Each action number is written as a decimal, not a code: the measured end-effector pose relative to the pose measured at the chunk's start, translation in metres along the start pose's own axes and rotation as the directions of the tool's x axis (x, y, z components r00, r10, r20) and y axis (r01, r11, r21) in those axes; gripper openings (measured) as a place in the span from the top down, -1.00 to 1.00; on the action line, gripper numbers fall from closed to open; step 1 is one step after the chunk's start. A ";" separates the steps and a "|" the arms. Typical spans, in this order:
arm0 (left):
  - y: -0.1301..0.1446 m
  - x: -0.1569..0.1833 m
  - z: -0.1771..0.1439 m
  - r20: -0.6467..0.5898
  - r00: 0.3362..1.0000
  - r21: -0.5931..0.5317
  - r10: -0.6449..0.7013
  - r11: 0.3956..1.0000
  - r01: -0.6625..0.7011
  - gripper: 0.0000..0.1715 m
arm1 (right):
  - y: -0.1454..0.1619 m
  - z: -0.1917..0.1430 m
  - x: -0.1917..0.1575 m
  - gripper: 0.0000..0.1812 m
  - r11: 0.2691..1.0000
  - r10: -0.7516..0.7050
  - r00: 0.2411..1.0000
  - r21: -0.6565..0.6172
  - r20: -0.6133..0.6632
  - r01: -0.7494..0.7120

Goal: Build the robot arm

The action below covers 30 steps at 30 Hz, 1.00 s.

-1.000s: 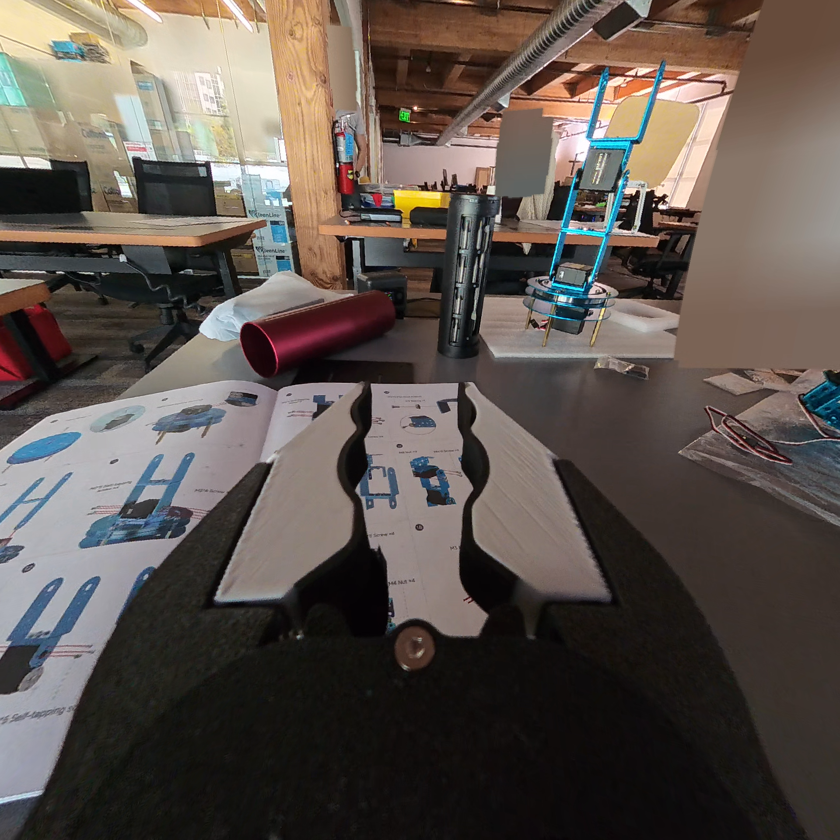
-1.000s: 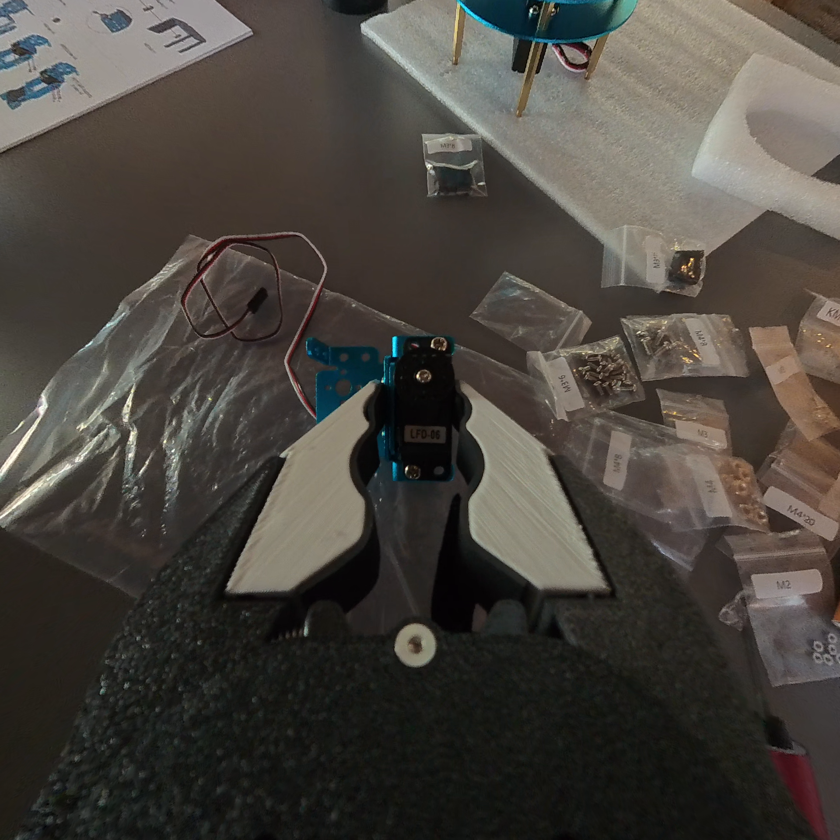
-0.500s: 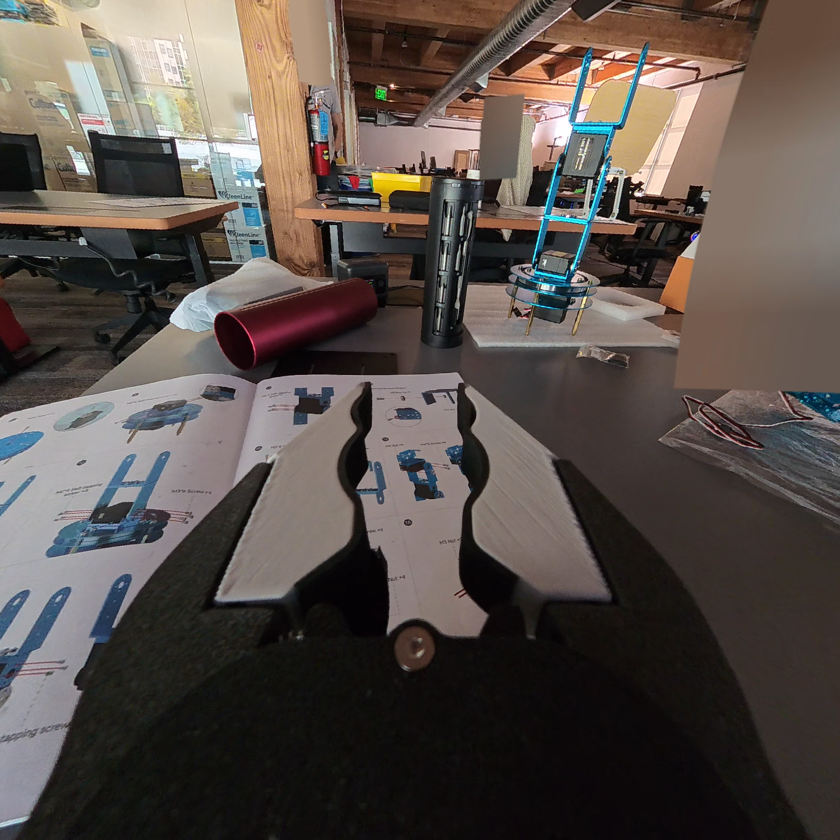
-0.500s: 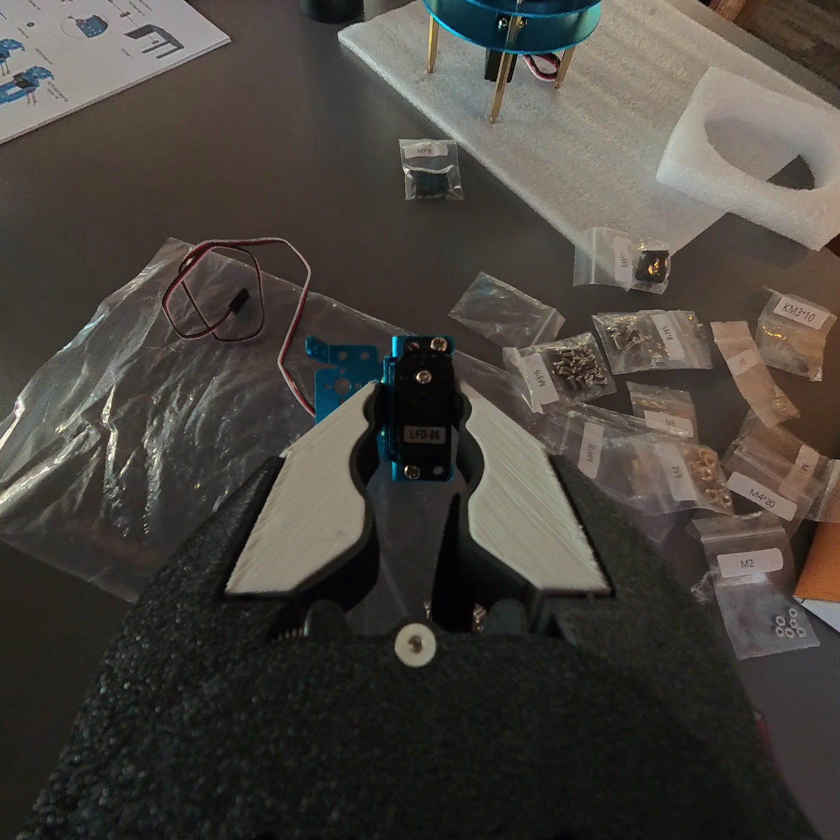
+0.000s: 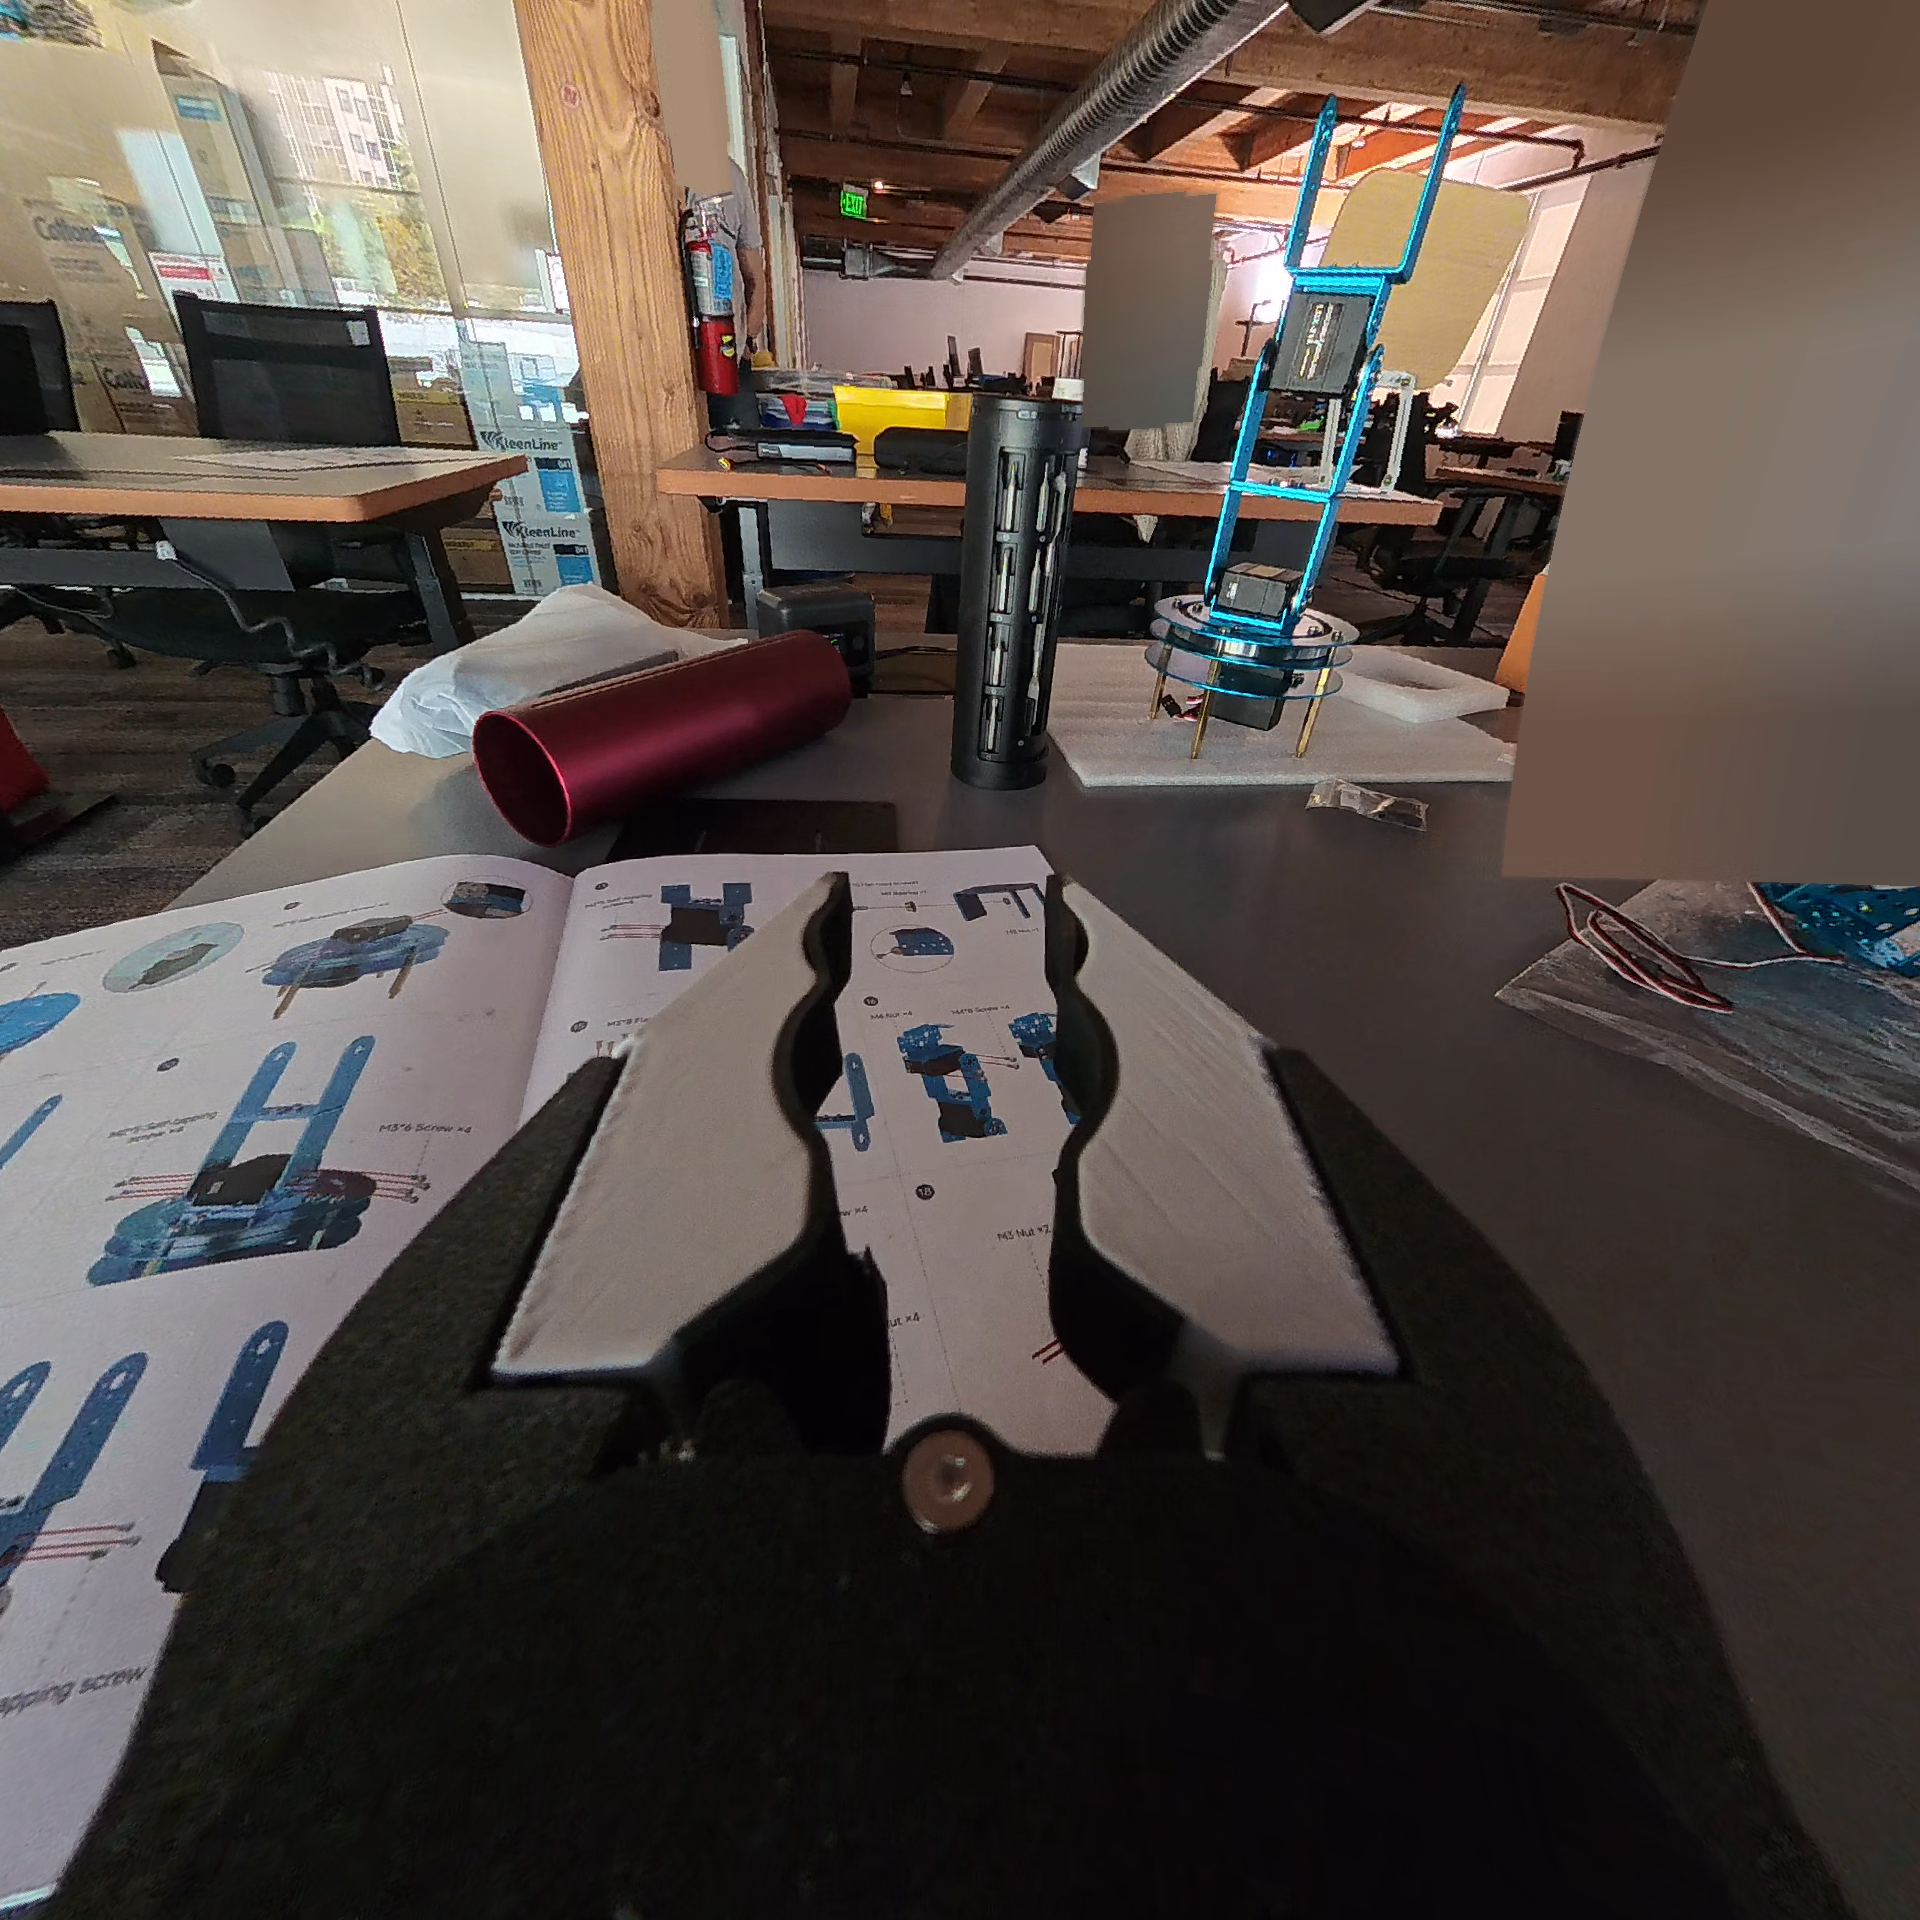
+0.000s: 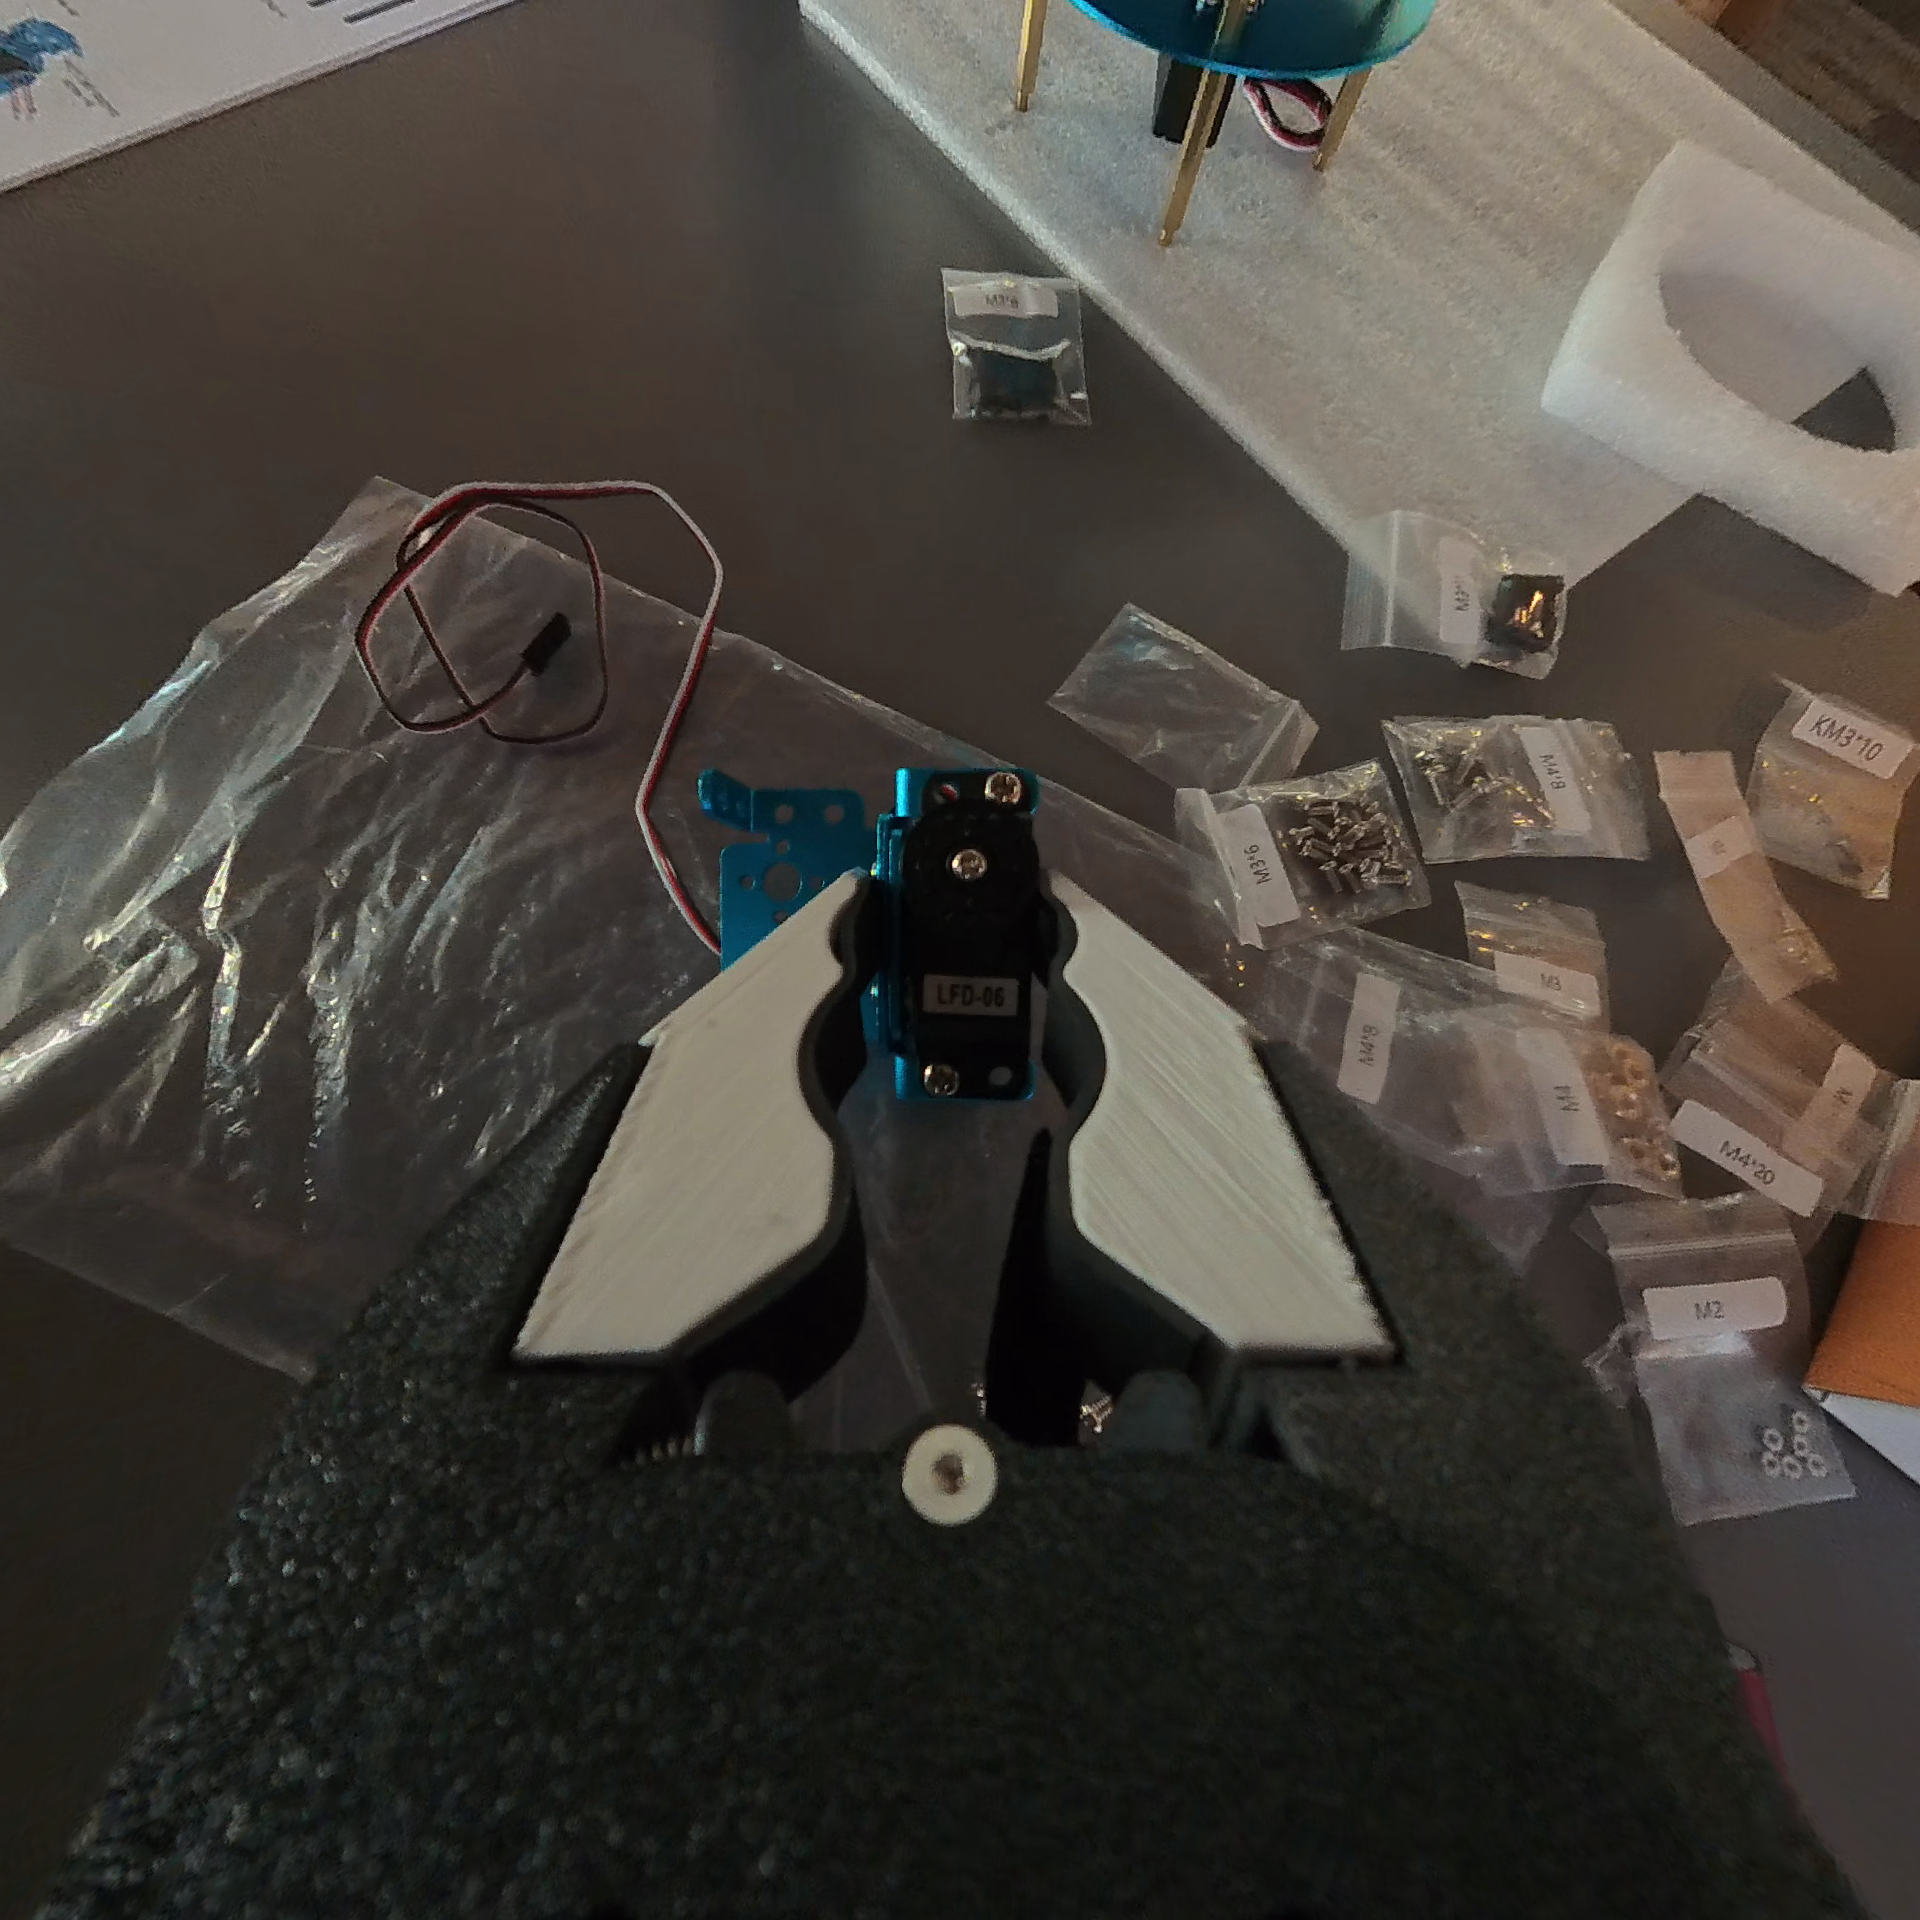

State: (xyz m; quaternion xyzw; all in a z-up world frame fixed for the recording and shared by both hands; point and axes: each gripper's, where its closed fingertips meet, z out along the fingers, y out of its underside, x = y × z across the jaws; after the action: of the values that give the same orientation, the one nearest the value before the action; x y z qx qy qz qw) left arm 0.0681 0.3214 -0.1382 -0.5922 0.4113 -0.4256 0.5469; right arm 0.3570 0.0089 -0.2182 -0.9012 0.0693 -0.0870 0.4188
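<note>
Left wrist view: left gripper (image 5: 948,914) hanging over the open instruction booklet (image 5: 312,1091) near the desk's (image 5: 1351,1039) left edge, jaws parted by a narrow gap, nothing between them, printed page showing through the gap. Beyond the booklet, a red metal tube (image 5: 665,727) lying on its side, with a crumpled white bag (image 5: 520,665) behind it toward the far left corner. Just right of the tube, a black cylinder (image 5: 1013,592) standing upright. Right of that, a blue frame assembly (image 5: 1299,468) on brass legs, upright on a white foam sheet (image 5: 1195,748) along the far edge. At the right edge of the view, a clear plastic bag (image 5: 1714,1039) with a looped servo cable (image 5: 1631,956) on it.

Right wrist view: right gripper (image 6: 961,894) closed on a black servo in a blue bracket (image 6: 961,935), both fingers (image 6: 727,1091) pressing its sides, above the clear plastic bag (image 6: 260,883). Servo cable (image 6: 582,623) trailing left from the bracket and looping across the bag. Many small zip bags of screws and nuts (image 6: 1320,842) scattered on the desk to the right of the gripper. Foam sheet (image 6: 1351,260) at the top with brass legs (image 6: 1190,156) standing on it, and a white foam block (image 6: 1745,364) with a hollow toward the right. A corner of the booklet (image 6: 156,73) at top left.
</note>
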 end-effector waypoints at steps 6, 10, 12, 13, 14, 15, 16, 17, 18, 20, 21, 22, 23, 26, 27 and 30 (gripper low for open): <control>0.000 0.000 0.000 0.001 1.000 -0.002 0.002 1.000 -0.002 0.58 | -0.005 -0.002 -0.004 0.69 0.995 -0.095 0.994 0.005 -0.048 0.095; 0.000 0.001 0.000 0.006 1.000 0.000 0.014 1.000 -0.014 0.58 | -0.005 0.000 -0.014 0.70 0.986 -0.164 0.985 -0.017 -0.055 0.163; 0.001 0.002 0.000 0.008 1.000 -0.004 0.023 1.000 -0.023 0.58 | -0.005 0.000 -0.017 0.70 0.980 -0.197 0.978 -0.030 -0.069 0.195; 0.001 0.002 0.001 0.009 1.000 -0.006 0.027 1.000 -0.027 0.58 | -0.004 0.000 -0.019 0.69 0.980 -0.197 0.978 -0.036 -0.064 0.195; 0.001 0.002 0.000 0.010 0.999 -0.005 0.031 1.000 -0.031 0.58 | -0.004 0.000 -0.022 0.70 0.982 -0.186 0.981 -0.036 -0.049 0.184; 0.000 0.002 0.000 0.011 0.999 -0.003 0.034 0.999 -0.034 0.58 | -0.004 0.000 -0.024 0.69 0.986 -0.161 0.987 -0.037 -0.029 0.160; 0.000 0.003 0.000 0.012 0.999 -0.001 0.037 0.999 -0.037 0.58 | -0.003 0.000 -0.026 0.70 0.991 -0.127 0.992 -0.043 -0.006 0.127; 0.000 0.003 0.000 0.012 0.999 0.002 0.040 0.999 -0.040 0.58 | -0.001 0.000 -0.027 0.70 0.995 -0.089 0.996 -0.050 0.014 0.089; -0.001 0.003 -0.001 0.012 0.999 0.006 0.042 0.999 -0.042 0.58 | 0.001 0.000 -0.027 0.69 0.997 -0.052 0.998 -0.058 0.030 0.054; -0.001 0.004 -0.001 0.013 0.999 0.011 0.046 0.999 -0.046 0.58 | 0.003 -0.001 -0.025 0.65 0.998 0.030 0.998 -0.065 0.052 -0.026; -0.001 0.004 -0.001 0.014 0.999 0.012 0.047 0.999 -0.047 0.58 | 0.004 -0.001 -0.025 0.69 0.996 0.064 0.996 -0.072 0.065 -0.060; -0.001 0.004 -0.001 0.014 0.999 0.011 0.048 0.999 -0.049 0.58 | 0.005 -0.002 -0.023 0.69 0.994 0.087 0.993 -0.078 0.074 -0.081; -0.001 0.004 -0.001 0.014 0.999 0.008 0.049 0.999 -0.049 0.58 | 0.008 -0.004 -0.023 0.63 0.991 0.107 0.990 -0.095 0.094 -0.098; 0.000 0.004 0.000 0.013 0.999 0.001 0.049 0.999 -0.049 0.58 | 0.013 -0.021 -0.023 0.61 0.986 0.140 0.972 -0.120 0.191 -0.118; 0.000 0.004 0.000 0.013 0.999 0.002 0.050 0.999 -0.050 0.58 | 0.015 -0.026 -0.022 0.61 0.983 0.160 0.963 -0.126 0.218 -0.135; 0.000 0.004 -0.001 0.015 0.998 0.006 0.053 0.999 -0.053 0.58 | 0.011 -0.032 -0.032 0.61 0.978 0.201 0.927 -0.120 0.316 -0.171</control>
State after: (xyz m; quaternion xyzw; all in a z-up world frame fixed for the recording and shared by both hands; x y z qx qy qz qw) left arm 0.0687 0.3170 -0.1374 -0.5826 0.4215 -0.4075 0.5629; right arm 0.3183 -0.0157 -0.2089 -0.9106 0.0879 0.1068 0.3895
